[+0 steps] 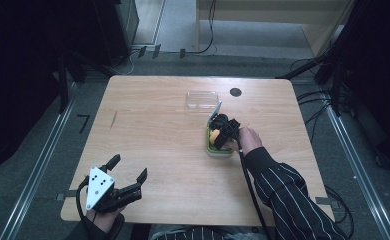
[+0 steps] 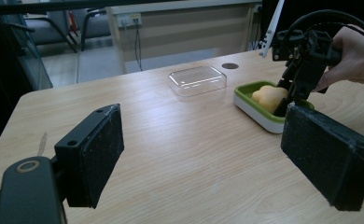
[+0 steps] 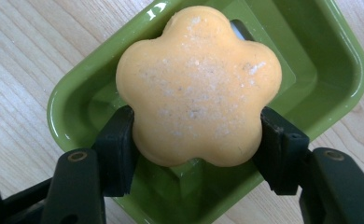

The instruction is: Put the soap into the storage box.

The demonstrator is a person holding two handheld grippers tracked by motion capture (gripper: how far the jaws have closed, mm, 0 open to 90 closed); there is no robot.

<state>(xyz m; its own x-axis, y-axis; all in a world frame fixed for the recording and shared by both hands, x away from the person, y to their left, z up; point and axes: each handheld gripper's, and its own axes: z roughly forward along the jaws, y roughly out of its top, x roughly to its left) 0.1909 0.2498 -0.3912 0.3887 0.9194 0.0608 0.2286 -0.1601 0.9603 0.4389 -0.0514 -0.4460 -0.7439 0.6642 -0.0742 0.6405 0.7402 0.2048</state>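
An orange flower-shaped soap [image 3: 199, 84] sits within the rim of a green soap dish [image 3: 329, 60]. My right gripper [image 3: 198, 142] is shut on the soap, one jaw pressed against each side. In the high view the right gripper [image 1: 222, 134] leans over the dish [image 1: 218, 151] right of the table's centre, with the soap [image 1: 214, 135] between its jaws. I cannot tell whether the soap touches the dish floor. My left gripper [image 1: 129, 167] rests near the front left corner, open and holding nothing. The left gripper view has its jaws [image 2: 208, 154] wide apart, with the dish [image 2: 250, 100] and soap [image 2: 268, 96] beyond.
A clear plastic lid [image 1: 202, 99] lies on the wooden table [image 1: 148, 125] just behind the dish. A dark round cable hole [image 1: 235, 92] is set in the tabletop to its right. Bare wood stretches between the two grippers. Cables run across the floor past the far edge.
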